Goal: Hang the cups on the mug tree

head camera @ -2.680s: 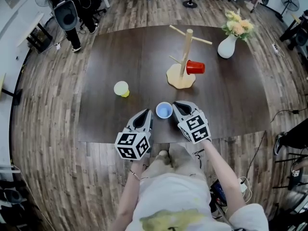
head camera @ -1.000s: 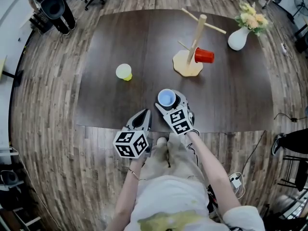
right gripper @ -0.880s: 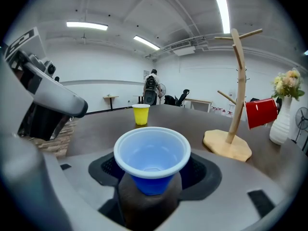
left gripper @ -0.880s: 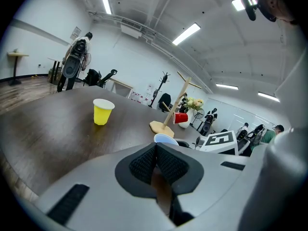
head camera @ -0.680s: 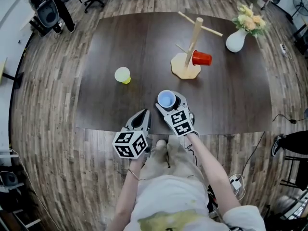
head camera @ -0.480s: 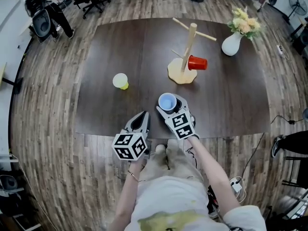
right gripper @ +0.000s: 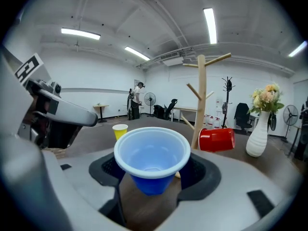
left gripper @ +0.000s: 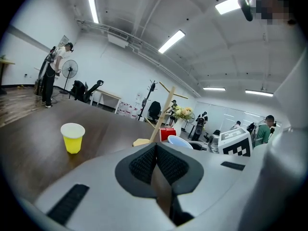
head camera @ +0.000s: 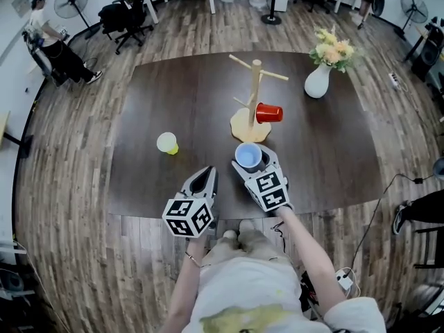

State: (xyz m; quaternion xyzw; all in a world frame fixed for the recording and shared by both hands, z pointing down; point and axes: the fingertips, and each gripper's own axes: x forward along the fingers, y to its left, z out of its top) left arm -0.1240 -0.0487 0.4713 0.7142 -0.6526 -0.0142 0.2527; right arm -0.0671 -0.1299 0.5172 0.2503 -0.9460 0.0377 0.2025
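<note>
My right gripper (head camera: pixel 250 159) is shut on a blue cup (head camera: pixel 248 155), upright and clear of the dark table (head camera: pixel 326 151); its jaws have just been closing on it. In the right gripper view the blue cup (right gripper: pixel 151 162) sits between the pads of the right gripper (right gripper: pixel 153 179). Just beyond stands the wooden mug tree (head camera: pixel 255 89), with a red cup (head camera: pixel 269 112) hung sideways on a low peg. A yellow cup (head camera: pixel 166 143) stands upright to the left. My left gripper (head camera: pixel 206 177) hovers shut and empty at the near table edge, its pads (left gripper: pixel 144 165) meeting.
A white vase of flowers (head camera: pixel 318 80) stands at the far right of the table, right of the tree. Office chairs (head camera: pixel 121 16), fans and a person (head camera: pixel 45 37) are on the wooden floor beyond. The table's near edge (head camera: pixel 139 210) runs under my grippers.
The right gripper closed on the blue cup, then rose with it towards the mug tree. The left gripper has lifted slightly too. The head view has tilted to show more of the room.
</note>
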